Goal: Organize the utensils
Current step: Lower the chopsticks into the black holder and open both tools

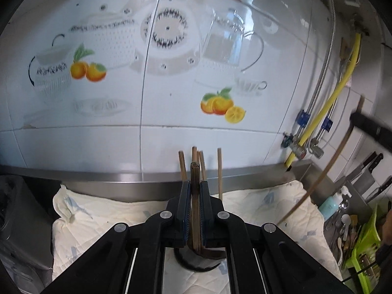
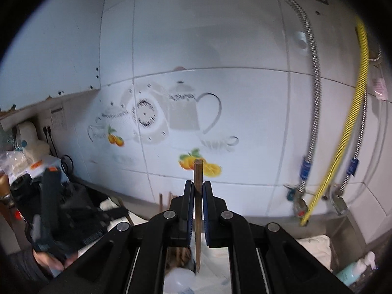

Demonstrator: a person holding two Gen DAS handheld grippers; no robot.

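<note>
Your left gripper [image 1: 194,191] clamped on a dark wooden utensil [image 1: 195,196] above the round holder [image 1: 199,262], your right gripper [image 2: 198,196] pinching one upright chopstick [image 2: 198,208]

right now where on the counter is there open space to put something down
The white cloth lies bare to the left of the left gripper, out to the dark appliance, and bare again to its right. It is crowded at the dark holder with its chopsticks, and at the far-right green rack and knives.
</note>
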